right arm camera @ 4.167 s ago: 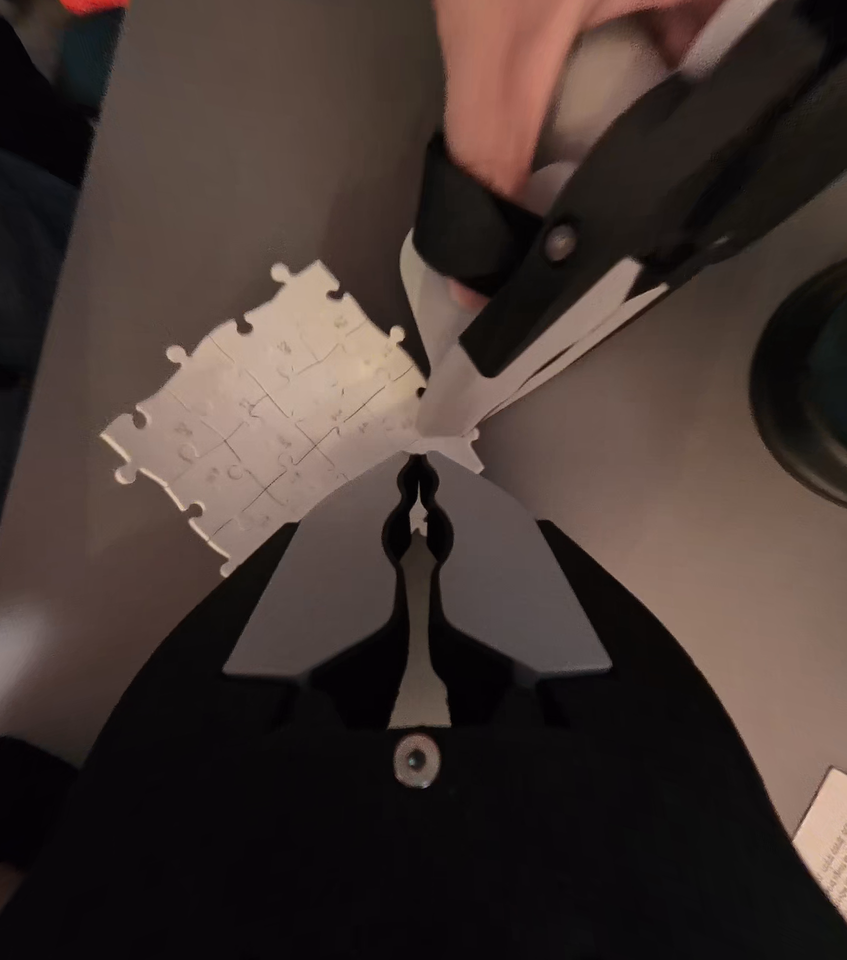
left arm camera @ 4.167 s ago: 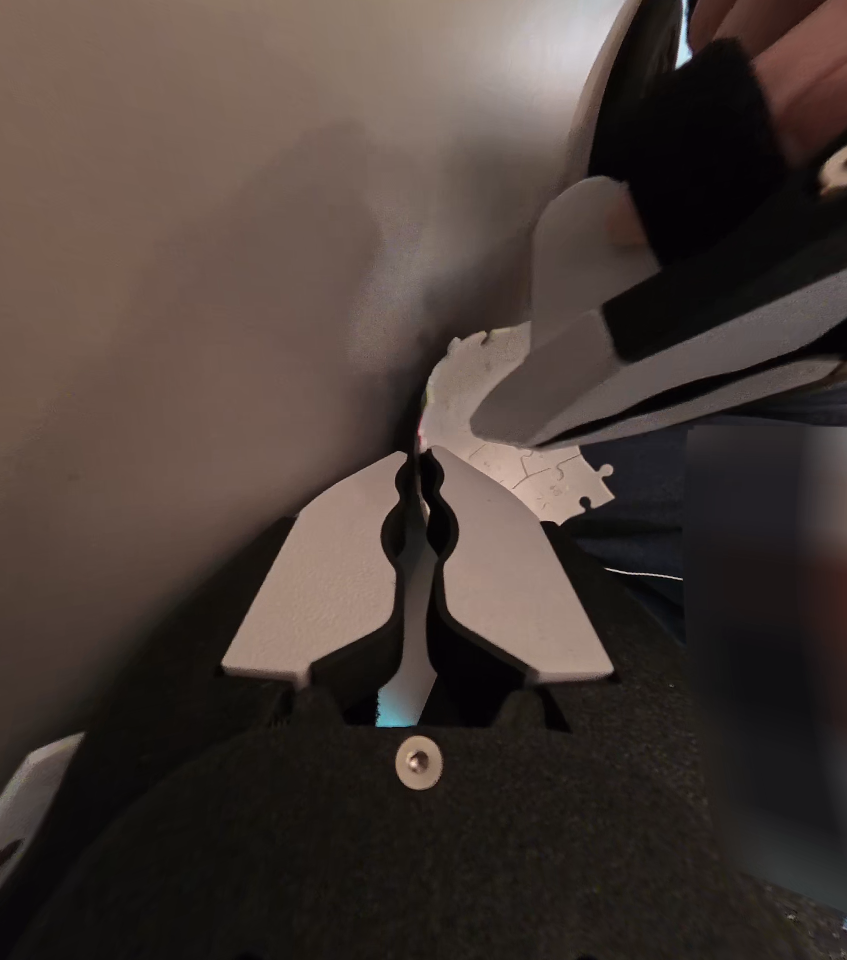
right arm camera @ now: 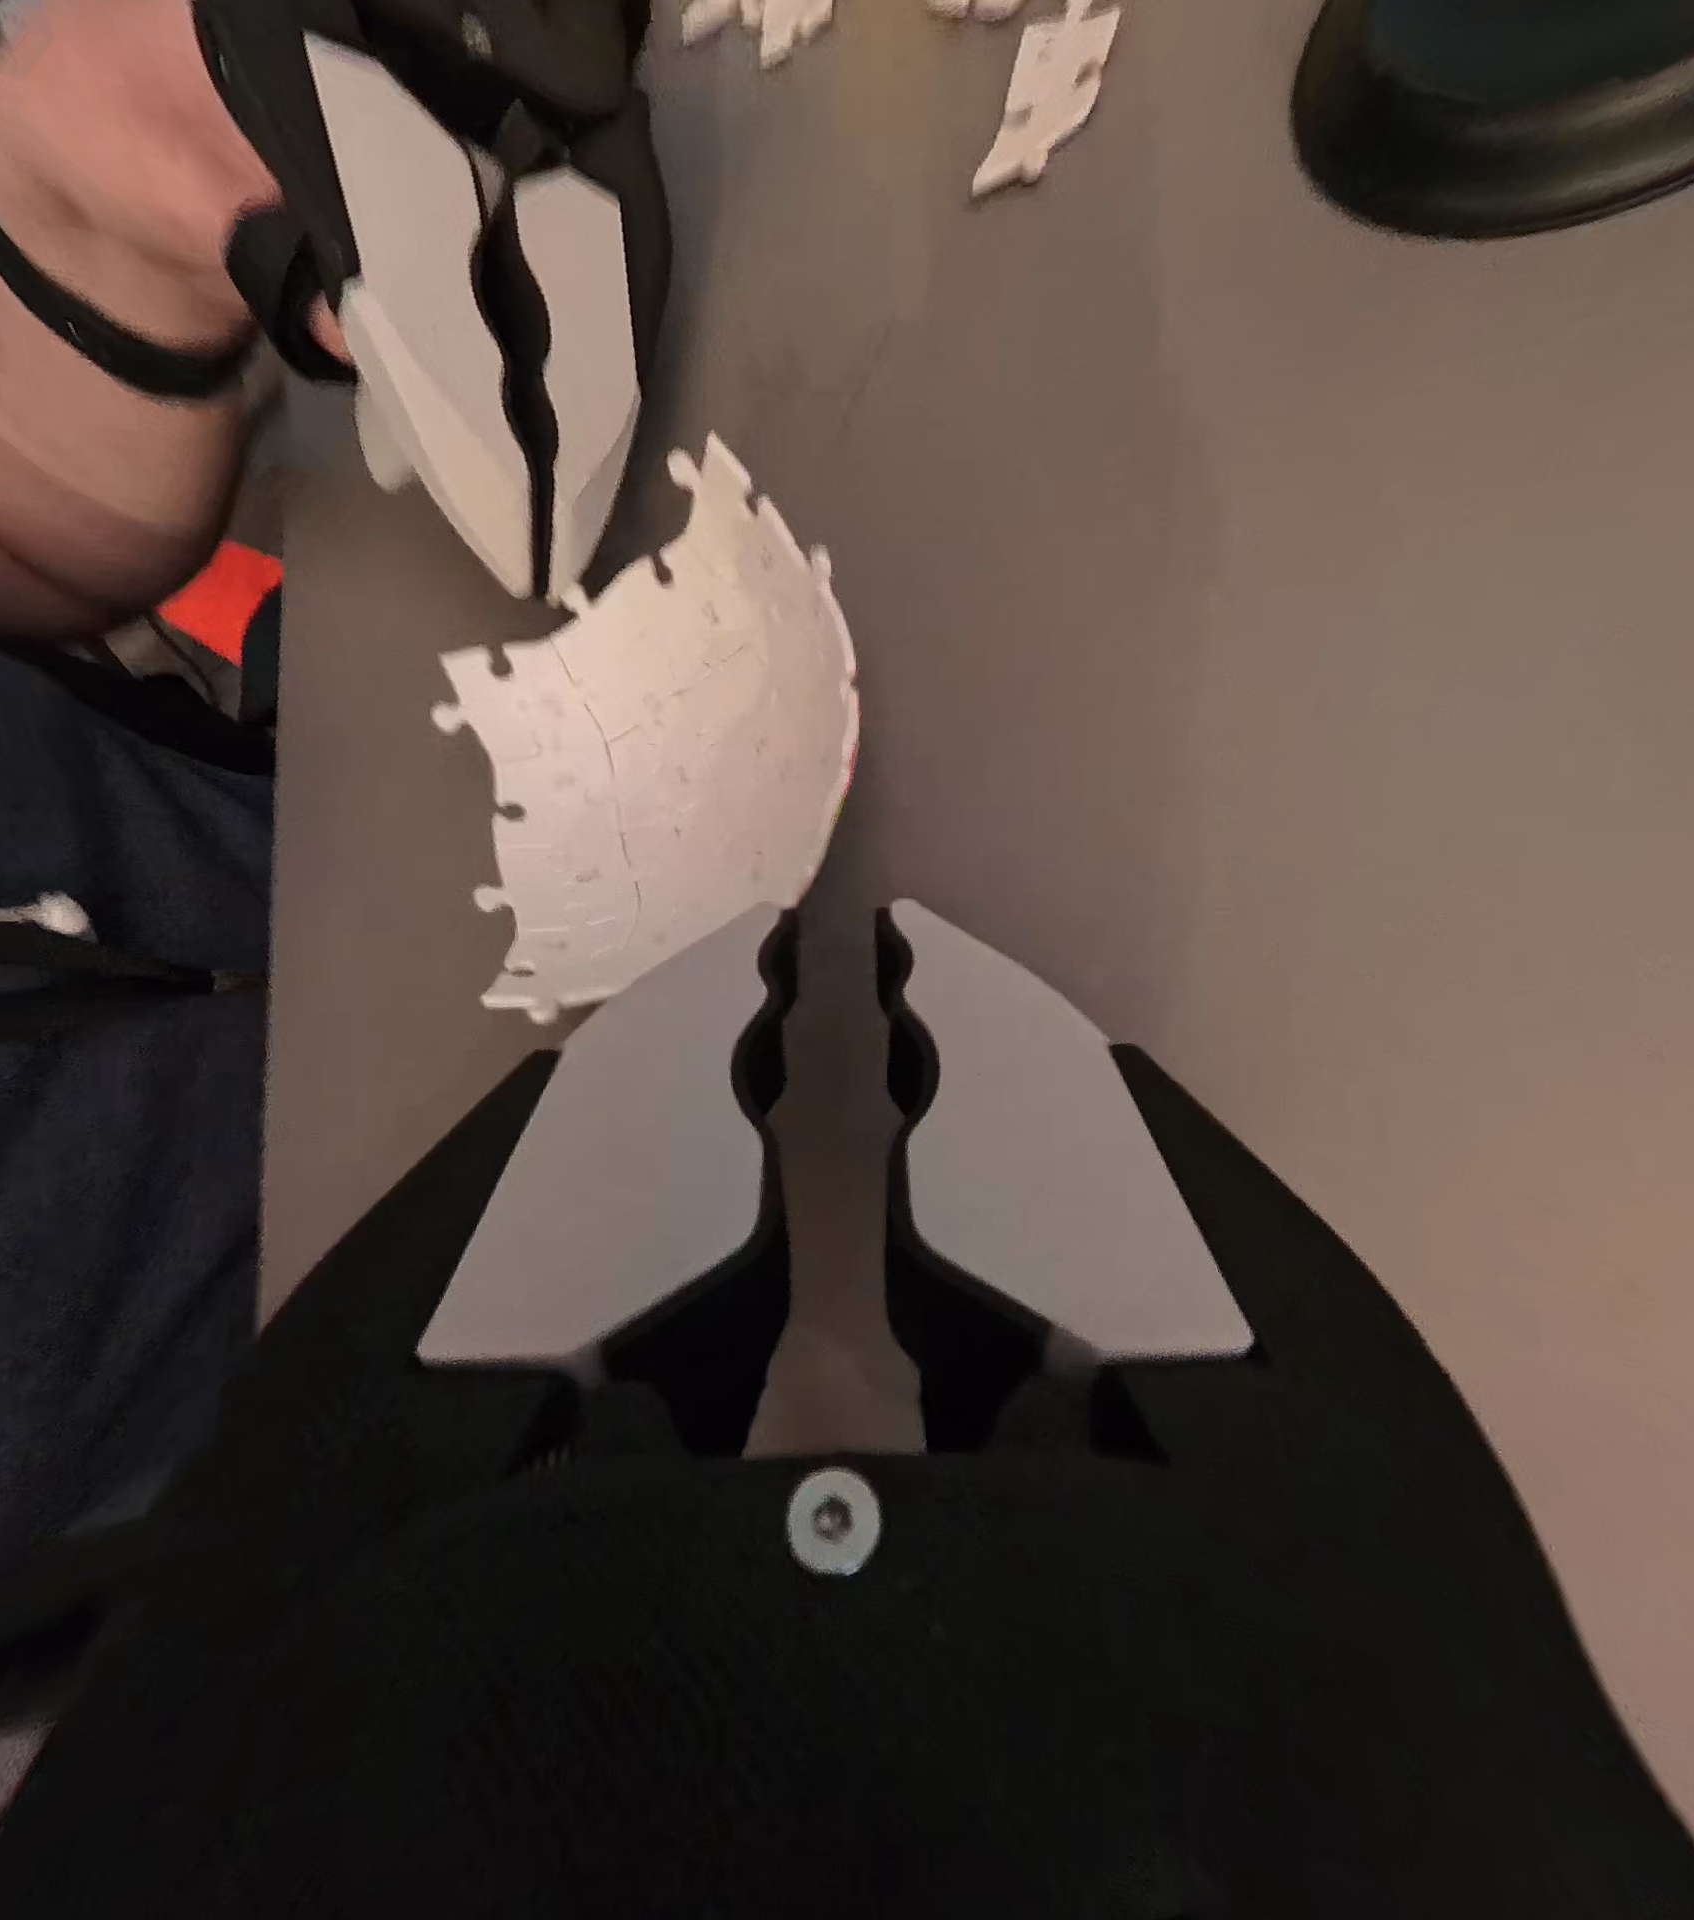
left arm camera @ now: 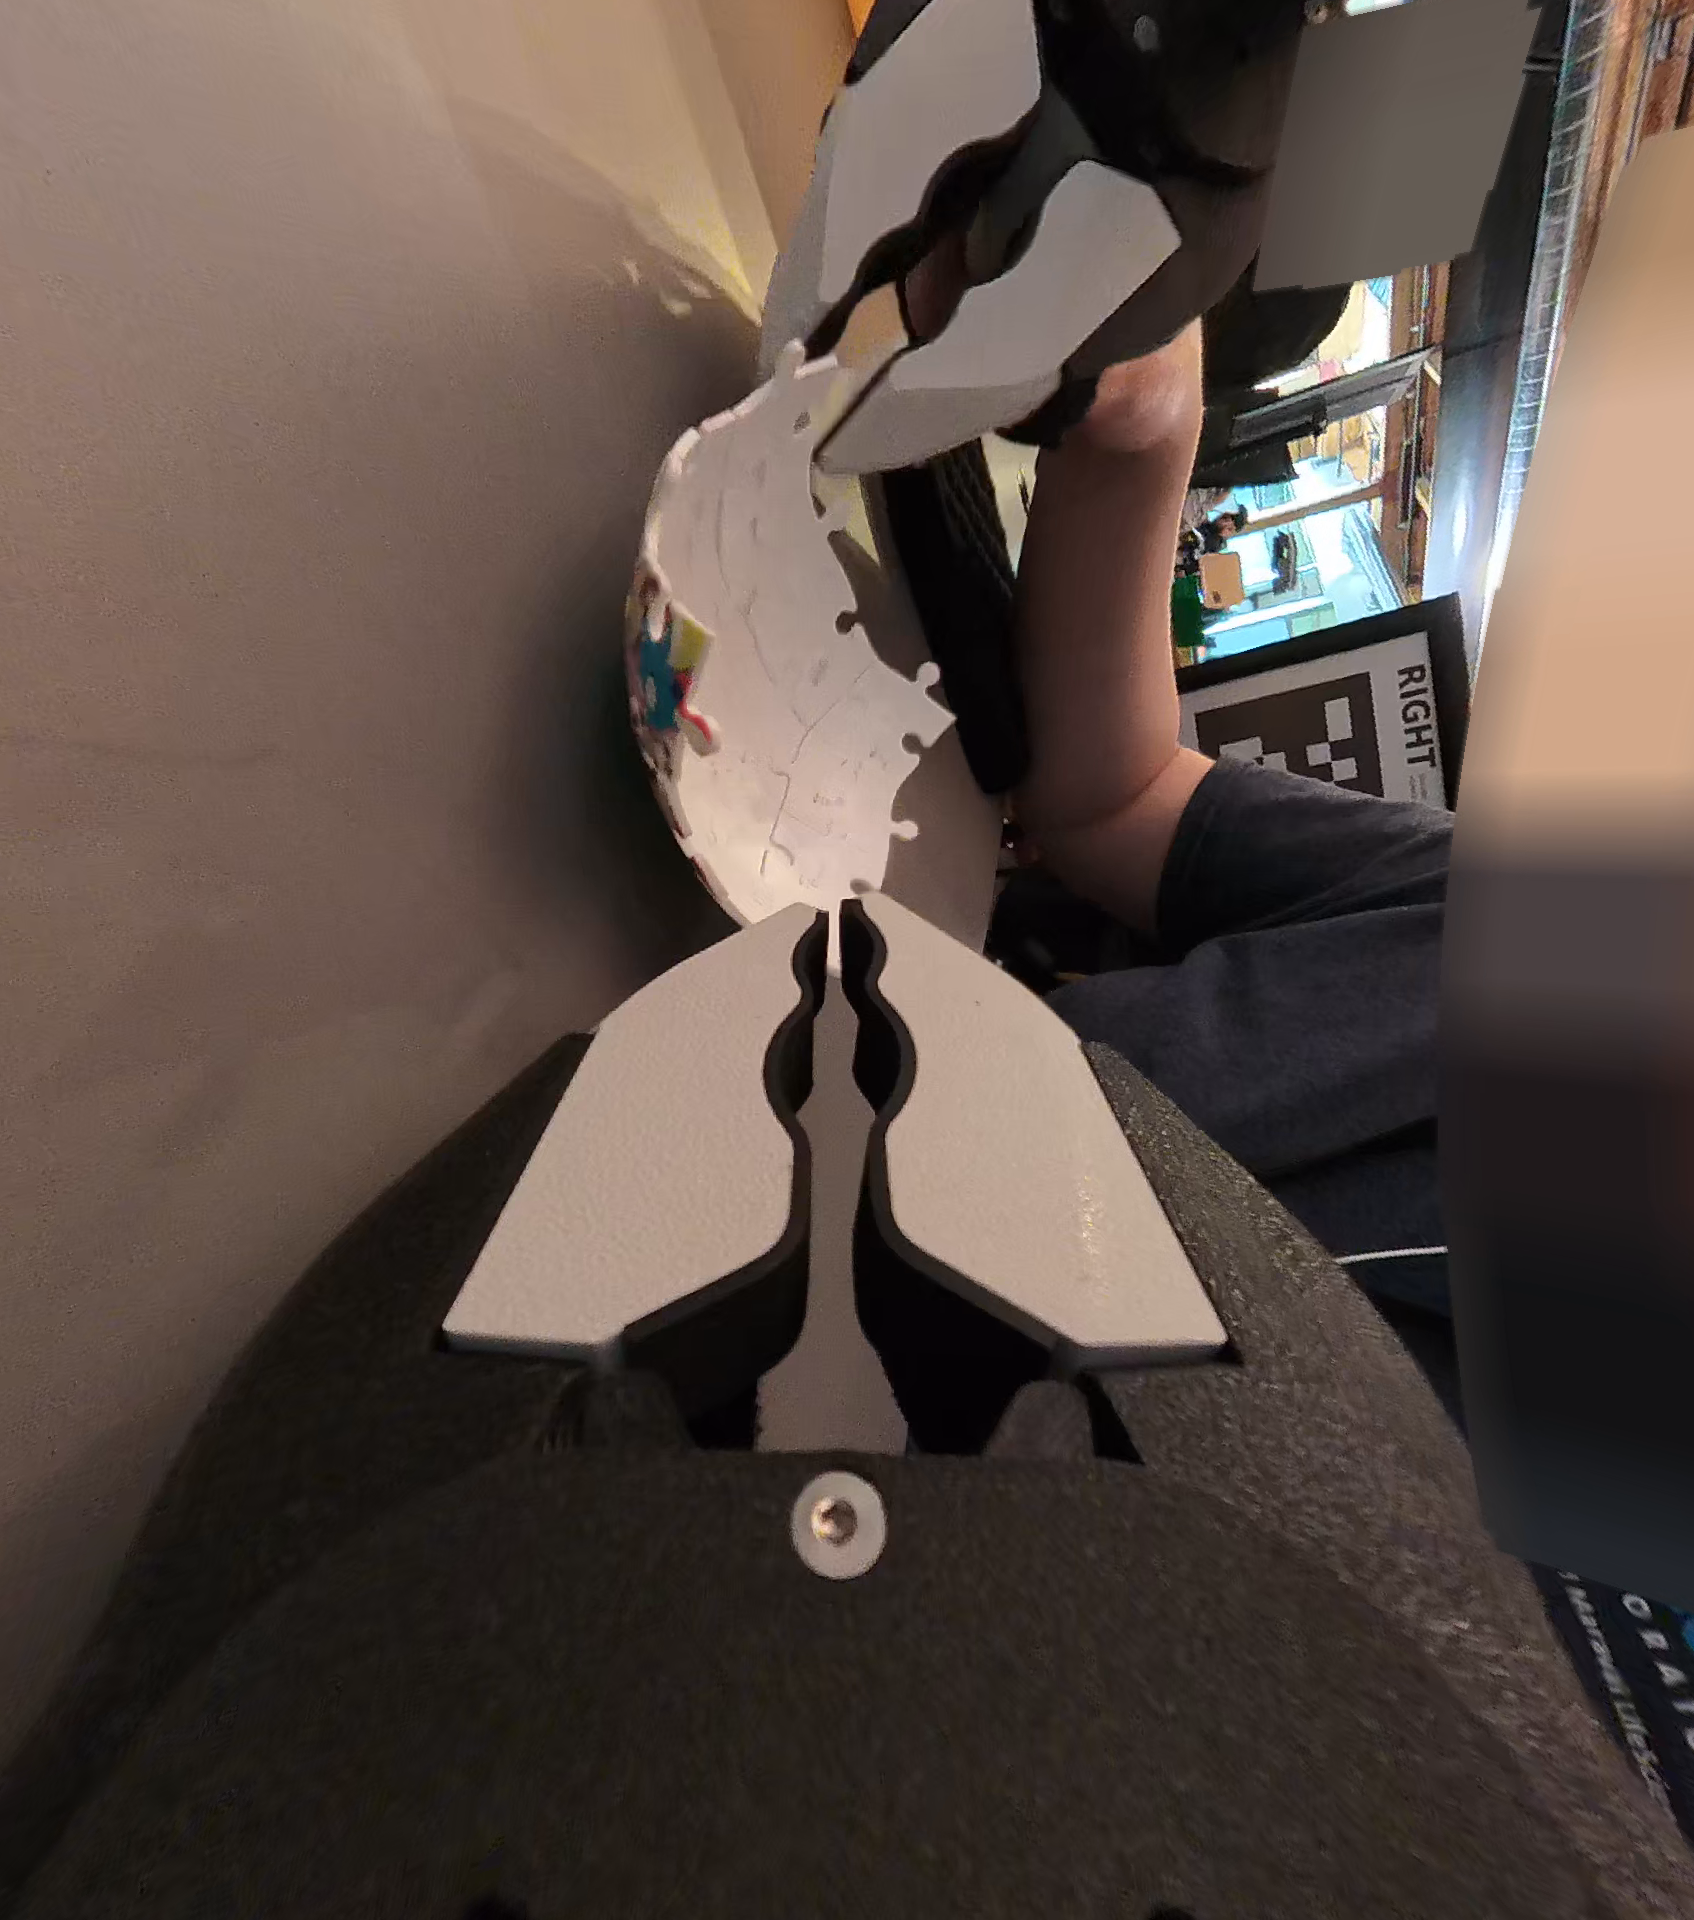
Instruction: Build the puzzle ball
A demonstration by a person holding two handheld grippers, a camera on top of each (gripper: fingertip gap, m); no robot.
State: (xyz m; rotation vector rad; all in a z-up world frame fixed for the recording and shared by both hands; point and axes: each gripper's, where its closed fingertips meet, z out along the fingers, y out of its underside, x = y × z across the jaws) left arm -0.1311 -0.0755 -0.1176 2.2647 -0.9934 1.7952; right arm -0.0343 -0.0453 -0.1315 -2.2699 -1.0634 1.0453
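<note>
The table (right arm camera: pixel 1238 727) is lying as a smooth, matte grey-brown sheet under everything. A black round base (right arm camera: pixel 1549 135) is sitting at its far corner, glossy along the rim.

The shell (right arm camera: pixel 677 769), a curved part-built section of the puzzle ball, is hanging above the table between the two grippers. Its inner face is showing plain white with fine seams between the pieces; its edge is running in knobs and notches. In the left wrist view a patch of bright colour is showing on its outer side (left arm camera: pixel 666 675).

The left gripper (left arm camera: pixel 838 914) is pinching the shell's rim at its tips: the jaws are standing almost together, a thin white edge caught between them. Its fingers are flat pale plates with wavy black inner pads.

The right gripper (right arm camera: pixel 838 914) is standing with its jaws a narrow gap apart and nothing between the tips; the shell's lower edge is lying just beside its left tip. From the left wrist view, that tip is touching the shell's upper rim (left arm camera: pixel 822 416).

Loose white pieces (right arm camera: pixel 1040 104) are lying flat on the table, well apart from the shell.
</note>
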